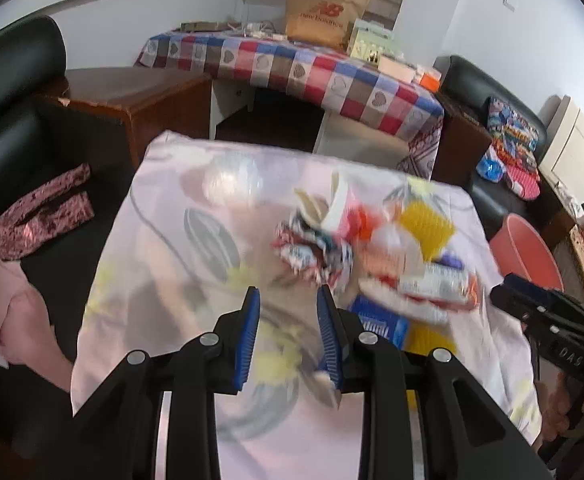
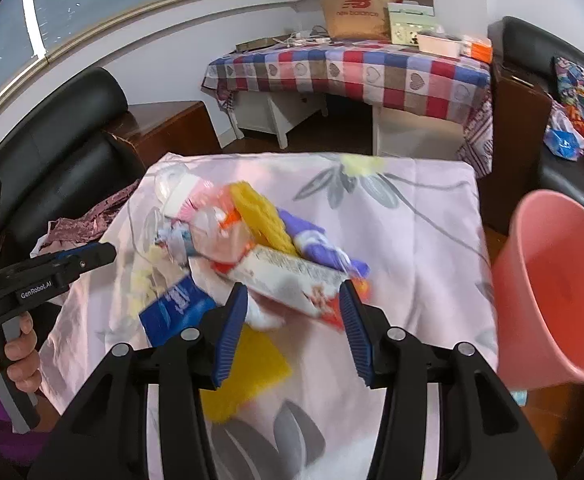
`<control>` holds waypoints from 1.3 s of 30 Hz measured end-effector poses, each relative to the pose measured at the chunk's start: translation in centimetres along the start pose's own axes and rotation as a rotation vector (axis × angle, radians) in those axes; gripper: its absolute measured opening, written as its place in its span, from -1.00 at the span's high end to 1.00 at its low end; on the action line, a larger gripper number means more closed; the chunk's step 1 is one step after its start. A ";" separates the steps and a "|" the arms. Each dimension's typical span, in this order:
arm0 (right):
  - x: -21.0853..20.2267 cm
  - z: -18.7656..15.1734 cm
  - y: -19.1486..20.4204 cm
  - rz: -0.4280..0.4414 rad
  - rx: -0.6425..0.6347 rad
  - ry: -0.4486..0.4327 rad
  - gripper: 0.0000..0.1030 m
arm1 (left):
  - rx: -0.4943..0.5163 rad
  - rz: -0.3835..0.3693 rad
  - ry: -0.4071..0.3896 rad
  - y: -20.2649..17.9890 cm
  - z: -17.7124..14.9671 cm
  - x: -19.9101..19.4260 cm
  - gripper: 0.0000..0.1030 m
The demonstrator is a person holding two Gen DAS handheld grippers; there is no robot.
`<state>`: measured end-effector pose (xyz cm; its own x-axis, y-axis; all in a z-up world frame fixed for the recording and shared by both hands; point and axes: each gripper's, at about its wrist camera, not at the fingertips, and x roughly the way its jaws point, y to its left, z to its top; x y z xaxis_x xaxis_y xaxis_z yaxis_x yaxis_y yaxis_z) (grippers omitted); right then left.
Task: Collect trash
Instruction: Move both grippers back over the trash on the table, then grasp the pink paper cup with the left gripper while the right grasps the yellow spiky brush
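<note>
The trash (image 2: 251, 248) lies in a loose heap on the worktop (image 2: 424, 240), a surface draped in a pale pink flowered cloth, toward its left half as the right wrist view shows it and nearer the left edge than the right. It is mostly light stuff: crumpled wrappers (image 1: 312, 252), a long printed carton (image 2: 292, 280), a blue packet (image 2: 175, 308), a flat yellow sheet (image 2: 247, 376), a purple pack (image 2: 320, 248) and what looks like clear plastic at the far end. These should weigh little, crush easily and slide on the cloth, so a pinch across a narrow side of the carton or on a bunched fold of wrapper seems the surest hold; the flat sheet looks hard to lift off the fabric. The right gripper (image 2: 292, 320) hangs over the near end of the carton, jaws about half apart and gripping nothing. The left gripper (image 1: 287, 328) hovers near the heap's left side, jaws narrower and likewise empty. A pink bin (image 2: 552, 296) stands just off the worktop's right edge. Beyond are black sofas (image 2: 55, 132), a desk with a checked cloth (image 2: 372, 68) and a brown paper bag (image 2: 356, 4).
</note>
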<state>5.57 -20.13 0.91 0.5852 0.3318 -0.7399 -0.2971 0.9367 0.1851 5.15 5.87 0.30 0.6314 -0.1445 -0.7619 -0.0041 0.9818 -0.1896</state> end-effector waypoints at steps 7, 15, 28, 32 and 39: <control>2.3 2.6 1.1 0.008 -0.040 -0.005 0.06 | -0.018 -0.047 -0.004 -0.3 3.1 1.6 0.44; 4.2 4.9 1.0 0.009 -0.060 -0.003 0.06 | 0.082 -0.060 -0.002 -2.8 6.0 4.8 0.44; 6.9 4.8 1.9 0.074 -0.081 0.033 0.07 | 0.129 -0.103 0.030 -3.4 6.4 8.1 0.76; 7.0 4.3 2.1 0.083 -0.091 0.046 0.72 | 0.142 -0.102 0.006 -3.6 6.0 7.3 0.87; 4.7 4.0 2.2 0.113 -0.083 -0.010 0.81 | 0.103 -0.093 -0.057 -2.8 5.8 4.3 0.88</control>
<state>10.73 -16.05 0.44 0.5517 0.4358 -0.7111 -0.4225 0.8812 0.2122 12.32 3.19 1.16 0.6681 -0.2315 -0.7071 0.1348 0.9723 -0.1910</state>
